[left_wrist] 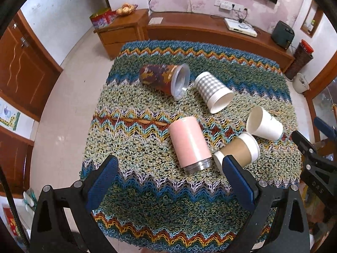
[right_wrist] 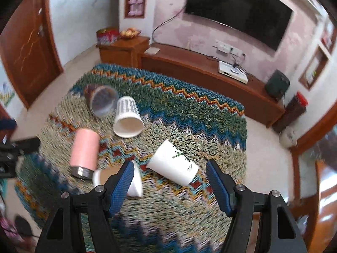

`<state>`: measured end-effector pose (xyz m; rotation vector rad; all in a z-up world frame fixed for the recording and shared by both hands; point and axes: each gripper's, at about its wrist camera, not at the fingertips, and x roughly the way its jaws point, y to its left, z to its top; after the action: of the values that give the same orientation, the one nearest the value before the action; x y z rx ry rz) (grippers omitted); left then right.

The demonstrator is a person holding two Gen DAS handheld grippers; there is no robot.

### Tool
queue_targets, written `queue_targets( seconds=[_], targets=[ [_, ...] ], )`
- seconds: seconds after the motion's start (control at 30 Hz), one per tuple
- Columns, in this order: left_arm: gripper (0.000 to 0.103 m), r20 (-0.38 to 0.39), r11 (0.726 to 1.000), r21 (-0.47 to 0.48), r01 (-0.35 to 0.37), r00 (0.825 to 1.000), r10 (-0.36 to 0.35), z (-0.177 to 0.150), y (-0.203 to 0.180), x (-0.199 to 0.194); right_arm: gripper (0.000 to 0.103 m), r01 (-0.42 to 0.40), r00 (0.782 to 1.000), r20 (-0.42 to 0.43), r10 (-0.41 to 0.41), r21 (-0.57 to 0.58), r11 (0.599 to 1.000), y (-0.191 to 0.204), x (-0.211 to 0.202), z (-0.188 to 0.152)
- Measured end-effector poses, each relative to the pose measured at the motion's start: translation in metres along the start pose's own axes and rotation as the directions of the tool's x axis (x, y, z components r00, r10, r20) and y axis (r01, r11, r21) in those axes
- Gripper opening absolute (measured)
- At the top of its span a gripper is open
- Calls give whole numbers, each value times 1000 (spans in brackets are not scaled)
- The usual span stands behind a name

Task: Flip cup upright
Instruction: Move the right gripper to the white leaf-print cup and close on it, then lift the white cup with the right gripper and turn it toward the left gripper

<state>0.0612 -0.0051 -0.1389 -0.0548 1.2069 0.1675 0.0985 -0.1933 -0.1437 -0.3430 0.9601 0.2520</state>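
Note:
Several cups lie on their sides on a zigzag-knit cloth point(left_wrist: 147, 200). A pink steel tumbler point(left_wrist: 189, 144) lies in the middle, a brown paper cup with white lid point(left_wrist: 240, 150) beside it, a white paper cup point(left_wrist: 264, 124) to the right, a checked paper cup point(left_wrist: 212, 90) and a dark leaf-patterned tumbler point(left_wrist: 164, 79) farther back. My left gripper point(left_wrist: 169, 179) is open and empty, just short of the pink tumbler. My right gripper point(right_wrist: 170, 181) is open and empty, its fingers on either side of the near end of the white cup point(right_wrist: 172, 164). The pink tumbler point(right_wrist: 84, 151) and brown cup point(right_wrist: 118, 179) lie left of it.
The cloth covers a small table with floor around it point(left_wrist: 69, 97). A wooden TV cabinet point(left_wrist: 210, 29) and a side cabinet point(left_wrist: 120, 31) stand beyond. The right gripper shows at the right edge of the left wrist view point(left_wrist: 316, 158). The right wrist view is motion-blurred.

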Motion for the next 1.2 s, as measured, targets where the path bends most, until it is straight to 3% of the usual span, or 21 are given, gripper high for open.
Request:
queue_targets(
  seconds=[0.17, 0.3, 0.47, 1.0, 1.2],
  targets=[
    [99, -37, 999, -12, -33, 999, 33, -6, -2, 15, 71, 23, 999, -28, -28, -173, 985, 2, 35, -1],
    [99, -65, 998, -26, -52, 997, 51, -9, -3, 26, 71, 61, 996, -34, -80, -376, 925, 15, 64, -8],
    [99, -89, 995, -50, -83, 993, 78, -13, -3, 37, 71, 28, 994, -79, -75, -482, 876, 21, 95, -12],
    [99, -144, 988, -94, -120, 984, 106, -20, -11, 58, 70, -44, 984, -167, -65, -577, 815, 39, 145, -13],
    [99, -147, 986, -106, -128, 983, 112, -23, -10, 57, 68, -71, 979, -198, -43, -536, 842, 33, 147, -6]
  ],
)
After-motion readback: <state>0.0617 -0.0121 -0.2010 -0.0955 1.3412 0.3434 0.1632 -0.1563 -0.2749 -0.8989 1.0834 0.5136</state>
